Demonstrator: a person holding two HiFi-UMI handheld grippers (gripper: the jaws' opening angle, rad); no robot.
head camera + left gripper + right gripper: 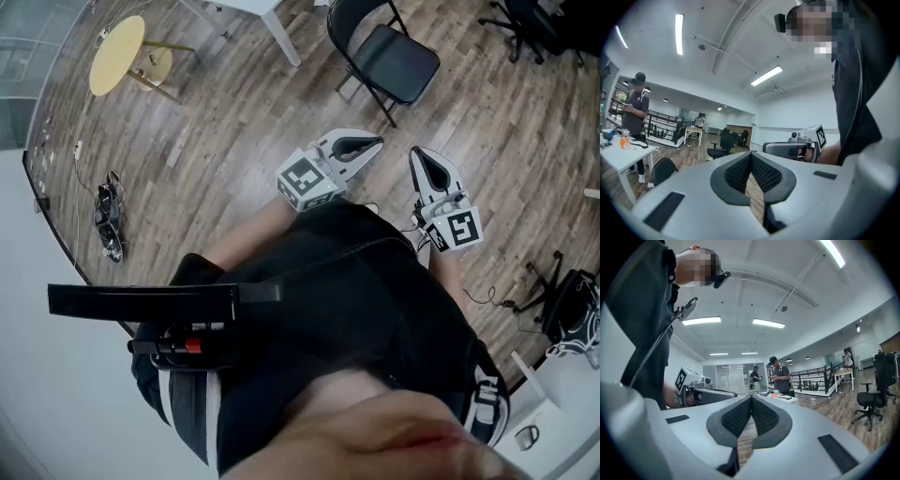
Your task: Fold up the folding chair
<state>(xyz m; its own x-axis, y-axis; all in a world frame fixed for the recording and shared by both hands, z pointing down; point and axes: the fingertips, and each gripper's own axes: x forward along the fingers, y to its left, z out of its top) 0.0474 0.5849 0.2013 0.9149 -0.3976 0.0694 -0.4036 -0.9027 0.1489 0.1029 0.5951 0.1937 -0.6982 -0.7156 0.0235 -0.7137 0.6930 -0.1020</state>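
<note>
The black folding chair [389, 56] stands unfolded on the wooden floor at the top of the head view, seat facing right. My left gripper [377, 142] and right gripper [418, 156] hover side by side in front of my body, short of the chair and touching nothing. In the left gripper view its pads [751, 157] meet with nothing between them, and the right gripper [794, 147] shows to the right. The right gripper's pads [751, 401] are also pressed together and empty. A black chair back [663, 171] shows low on the left beside a white table [618, 157].
A yellow round stool [117, 54] stands at the top left, with a white table leg [281, 37] near the chair. Office chairs [534, 28] are at the top right. A dark bundle [110, 220] lies on the floor. A person in a cap [635, 112] stands by the table.
</note>
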